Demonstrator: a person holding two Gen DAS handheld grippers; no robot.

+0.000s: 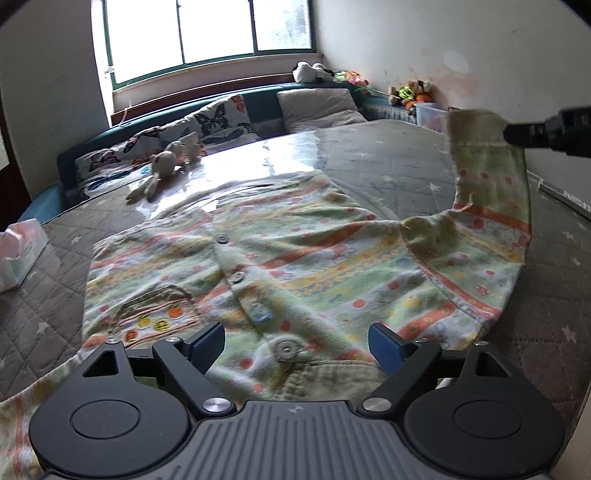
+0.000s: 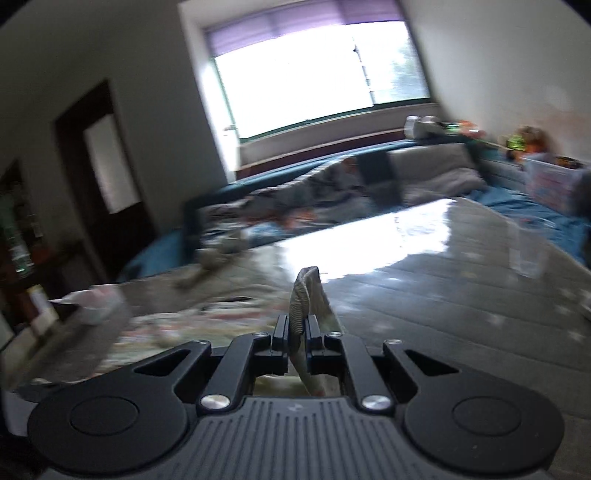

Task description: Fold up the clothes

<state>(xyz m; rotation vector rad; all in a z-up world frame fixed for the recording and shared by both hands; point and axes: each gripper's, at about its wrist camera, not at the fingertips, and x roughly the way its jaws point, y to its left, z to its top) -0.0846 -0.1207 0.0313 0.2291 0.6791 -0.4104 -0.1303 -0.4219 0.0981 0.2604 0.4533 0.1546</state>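
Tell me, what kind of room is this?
Most likely a bedroom: a big bed with pillows under a window, and stuffed toys piled in the corner.

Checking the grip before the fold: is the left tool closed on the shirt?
No, the left tool is wide open above the shirt, its blue pads far apart and pinching no cloth.

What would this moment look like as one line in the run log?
step: folding sleeve | right gripper: shut on cuff, lifted | left gripper: open above shirt | surface: bed
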